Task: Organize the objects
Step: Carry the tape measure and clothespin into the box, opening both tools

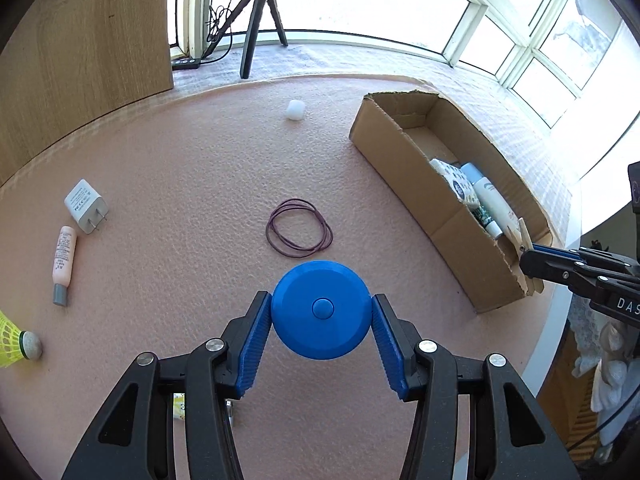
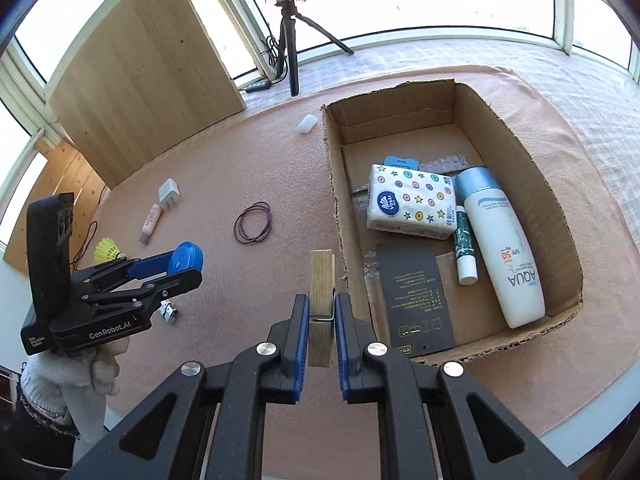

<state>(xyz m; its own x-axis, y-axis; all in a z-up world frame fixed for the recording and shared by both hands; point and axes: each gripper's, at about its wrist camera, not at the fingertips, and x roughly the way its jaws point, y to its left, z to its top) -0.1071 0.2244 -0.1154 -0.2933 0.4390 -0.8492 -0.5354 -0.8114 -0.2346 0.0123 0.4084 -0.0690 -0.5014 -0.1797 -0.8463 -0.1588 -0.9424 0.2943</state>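
Pink textured matting [image 1: 180, 152] covers the table, and both grippers are held above it with something clamped in each. The left gripper [image 1: 322, 316] is clenched on a round blue disc [image 1: 322, 310] with a small button at its centre, its blue pads pressing the disc's rim on either side; in the right wrist view the same gripper [image 2: 182, 264] shows edge-on, carried by a hand in a white knit glove [image 2: 80, 380]. The right gripper [image 2: 321, 316] is nearly closed, grasping a wooden clothespin [image 2: 321, 280] that stands upright between the pads, just beside the near left corner of an open cardboard box [image 2: 332, 184]. From the left wrist view the clothespin [image 1: 526, 236] and the right gripper [image 1: 536, 258] sit at the box's near end [image 1: 440, 216]. Inside the box lie a star-printed tissue pack [image 2: 412, 204], a white sunscreen bottle with a blue cap [image 2: 500, 240], a slim green tube [image 2: 464, 244], a black card [image 2: 416, 300] and a blue tag [image 2: 400, 162] half hidden under the tissues. Loose on the matting are a coil of purple hair ties [image 1: 299, 227], a white plug adapter [image 1: 86, 206], a small pink tube with a grey cap [image 1: 64, 266] just beside it, a yellow shuttlecock [image 1: 16, 340] at the left edge, and a small white block [image 1: 295, 110] farther off. A black tripod [image 1: 256, 20] stands near the window beyond the table, beside an upright wooden panel [image 1: 88, 40].
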